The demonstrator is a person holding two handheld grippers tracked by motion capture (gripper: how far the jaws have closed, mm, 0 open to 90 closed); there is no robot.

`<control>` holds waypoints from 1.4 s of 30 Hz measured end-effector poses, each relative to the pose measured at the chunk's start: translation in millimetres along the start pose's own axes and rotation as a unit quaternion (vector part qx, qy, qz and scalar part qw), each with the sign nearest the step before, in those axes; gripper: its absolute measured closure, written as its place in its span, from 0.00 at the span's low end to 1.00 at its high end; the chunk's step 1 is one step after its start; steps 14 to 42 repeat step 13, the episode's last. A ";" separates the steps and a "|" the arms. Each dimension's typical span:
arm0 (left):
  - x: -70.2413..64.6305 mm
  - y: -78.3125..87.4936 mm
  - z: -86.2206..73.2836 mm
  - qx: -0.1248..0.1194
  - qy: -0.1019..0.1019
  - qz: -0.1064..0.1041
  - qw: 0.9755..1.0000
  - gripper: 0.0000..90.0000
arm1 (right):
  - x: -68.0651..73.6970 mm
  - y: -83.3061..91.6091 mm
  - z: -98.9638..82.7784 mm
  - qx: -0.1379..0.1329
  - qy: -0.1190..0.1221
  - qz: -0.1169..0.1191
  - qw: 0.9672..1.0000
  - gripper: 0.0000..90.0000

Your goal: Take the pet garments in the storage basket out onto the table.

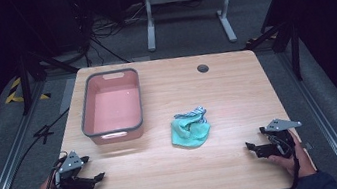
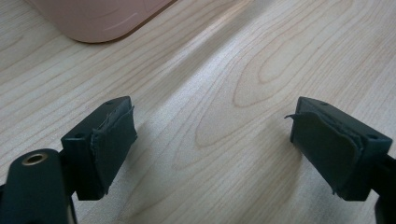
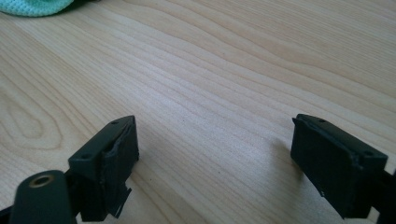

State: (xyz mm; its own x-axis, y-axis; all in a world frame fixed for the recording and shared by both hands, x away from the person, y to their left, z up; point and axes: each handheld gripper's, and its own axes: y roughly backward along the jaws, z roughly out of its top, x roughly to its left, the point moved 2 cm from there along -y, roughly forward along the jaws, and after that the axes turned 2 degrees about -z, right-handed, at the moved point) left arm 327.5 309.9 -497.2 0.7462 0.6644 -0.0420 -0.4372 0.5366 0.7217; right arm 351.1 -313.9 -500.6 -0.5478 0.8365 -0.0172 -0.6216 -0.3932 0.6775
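A crumpled turquoise cloth (image 1: 191, 128) with a striped edge lies at the middle of the wooden table (image 1: 178, 174); its edge (image 3: 35, 6) shows at the top left of the right gripper view. A pink bin (image 1: 111, 105) with a grey rim stands at the back left, with nothing inside; its corner (image 2: 100, 18) shows in the left gripper view. My left gripper (image 1: 99, 177) rests near the front left edge, open, nothing between its jaws. My right gripper (image 1: 250, 147) rests near the front right edge, open too, pointing toward the cloth.
A round cable hole (image 1: 203, 68) sits in the table's far right part. Beyond the table stand a white desk frame (image 1: 187, 5) and cables on the grey floor. Dark rails run along both sides.
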 end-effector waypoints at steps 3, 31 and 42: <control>-0.1 0.2 0.1 0.002 0.000 0.001 1.000 0.16 | 0.0 0.0 0.0 0.000 0.000 0.000 1.000 0.17; -0.8 -0.7 0.4 0.000 0.005 0.003 1.000 0.15 | 0.0 0.1 0.0 0.000 0.000 0.001 1.000 0.17; -0.8 -0.7 0.4 0.000 0.005 0.003 1.000 0.15 | 0.0 0.1 0.0 0.000 0.000 0.001 1.000 0.17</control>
